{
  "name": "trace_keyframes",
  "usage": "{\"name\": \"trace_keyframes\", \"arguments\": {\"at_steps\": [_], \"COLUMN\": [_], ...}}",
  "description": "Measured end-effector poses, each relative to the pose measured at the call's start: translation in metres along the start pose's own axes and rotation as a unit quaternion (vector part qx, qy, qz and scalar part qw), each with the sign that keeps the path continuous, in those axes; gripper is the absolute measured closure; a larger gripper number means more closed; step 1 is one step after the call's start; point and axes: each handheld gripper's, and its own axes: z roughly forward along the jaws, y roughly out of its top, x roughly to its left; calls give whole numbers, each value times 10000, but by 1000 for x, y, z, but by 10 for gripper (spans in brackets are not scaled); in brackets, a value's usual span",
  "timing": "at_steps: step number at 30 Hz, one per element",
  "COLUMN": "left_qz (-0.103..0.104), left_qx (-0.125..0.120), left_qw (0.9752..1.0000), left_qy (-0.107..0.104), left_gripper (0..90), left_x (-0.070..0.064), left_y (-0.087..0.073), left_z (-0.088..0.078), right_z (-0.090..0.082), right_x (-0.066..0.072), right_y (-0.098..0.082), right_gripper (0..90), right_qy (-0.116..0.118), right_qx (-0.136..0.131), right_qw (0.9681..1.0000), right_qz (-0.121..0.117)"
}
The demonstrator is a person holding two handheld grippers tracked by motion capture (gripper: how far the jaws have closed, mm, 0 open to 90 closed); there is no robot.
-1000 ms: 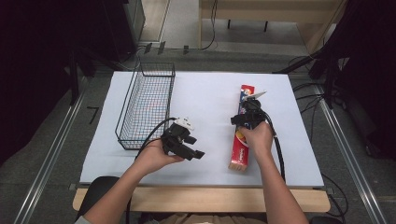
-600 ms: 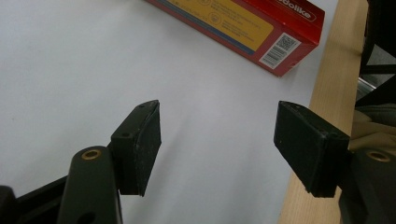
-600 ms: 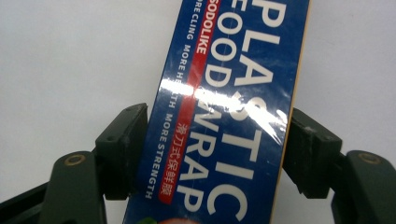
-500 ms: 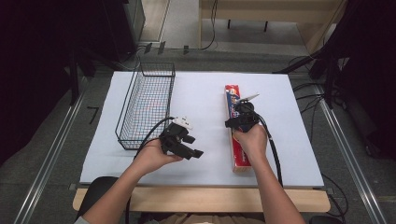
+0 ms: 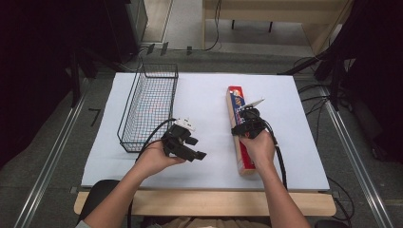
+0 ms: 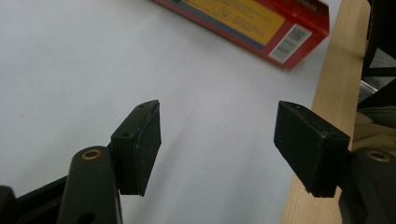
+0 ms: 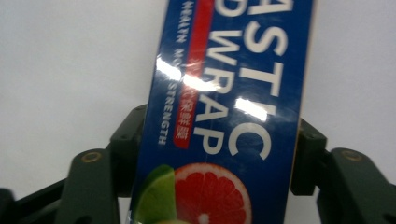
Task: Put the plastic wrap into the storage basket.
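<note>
The white-covered table (image 5: 204, 99) carries a wire basket (image 5: 148, 107) and a plastic-wrap box (image 5: 237, 124).

— What moved?
— My right gripper (image 5: 244, 124) swung the plastic wrap box (image 5: 236, 102) from a tilt to lie straight, lengthwise away from me.
— Its position?
— Shifted leftward, jaws clamped on its sides.

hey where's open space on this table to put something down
Bare white table lies between the wire basket and the plastic wrap box, and right of the box out to the table's edge. It is crowded near the front, where the left gripper and right gripper work.
</note>
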Motion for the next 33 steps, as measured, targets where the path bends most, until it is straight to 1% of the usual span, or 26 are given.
{"name": "trace_keyframes", "arguments": {"at_steps": [1, 2, 3, 5, 6, 7, 9, 10, 11, 12, 14, 15, 17, 18, 19, 20, 21, 22, 23, 26, 29, 30, 31, 33], "left_qz": [3, 3, -2, -12, -12, -7, 15, 32, 37, 11, 8, 28, 68, 78, 65, 80, 99, 120, 142, 140, 219, 255, 252, 264], "left_qx": [1, 1, -5, 1, -5, -6, -13, -12, 3, -12, -30, -16, -10, -24, -40, -31, -21, 3, -12, -16, 2, 3, 4, 30], "left_qw": [10000, 10000, 10000, 10000, 10000, 10000, 10000, 10000, 10000, 10000, 10000, 10000, 9999, 9999, 9999, 9999, 9999, 9998, 9998, 9997, 9995, 9994, 9993, 9992], "left_qy": [-6, -6, 2, 15, 8, 6, 15, 22, 47, 49, 66, 72, 94, 106, 103, 123, 128, 146, 153, 184, 231, 247, 263, 288], "left_gripper": [327, 328, 328, 327, 327, 327, 326, 323, 323, 323, 323, 322, 319, 314, 312, 312, 312, 312, 312, 312, 312, 312, 312, 309], "left_x": [1, 1, 1, 1, 2, 2, 2, 3, 3, 4, 4, 5, 5, 5, 5, 5, 5, 5, 5, 5, 3, 3, 3, 3], "left_y": [0, 0, 0, 0, 0, 0, -1, -1, -1, -1, -2, -2, -2, -2, -2, -3, -3, -3, -3, -4, -5, -6, -6, -7], "left_z": [0, 0, 0, -1, -1, -1, -2, -2, -2, -2, -2, -3, -4, -4, -4, -5, -6, -6, -7, -7, -9, -9, -10, -11], "right_z": [0, 0, 0, -4, -7, -7, -12, -18, -21, -21, -27, -29, -34, -39, -42, -42, -48, -48, -51, -57, -61, -62, -62, -63], "right_x": [-2, -2, -1, -8, -10, -10, -13, -17, -19, -19, -24, -27, -30, -33, -34, -34, -37, -37, -39, -44, -47, -48, -49, -50], "right_y": [0, 0, 0, 2, 2, 2, 4, 5, 6, 6, 6, 6, 5, 3, 2, 2, -1, -1, -3, -7, -13, -15, -17, -20], "right_gripper": [412, 412, 413, 416, 416, 416, 417, 418, 419, 419, 419, 419, 419, 418, 418, 418, 417, 417, 417, 415, 415, 415, 415, 415], "right_qy": [-189, -189, -319, -132, -61, -61, -28, 38, 96, 96, 276, 334, 373, 475, 541, 541, 667, 667, 747, 951, 1013, 1035, 1062, 1114], "right_qx": [25, 25, 55, 11, -10, -10, -17, -58, -67, -67, -110, -139, -181, -225, -244, -244, -295, -295, -313, -343, -373, -359, -381, -363], "right_qw": [9993, 9993, 9984, 9990, 9989, 9989, 9982, 9976, 9974, 9974, 9970, 9964, 9946, 9923, 9911, 9911, 9887, 9887, 9870, 9836, 9790, 9784, 9766, 9759], "right_qz": [-313, -313, -462, -429, -457, -457, -604, -692, -707, -707, -715, -767, -948, -1125, -1194, -1194, -1310, -1310, -1389, -1496, -1727, -1754, -1830, -1841]}}
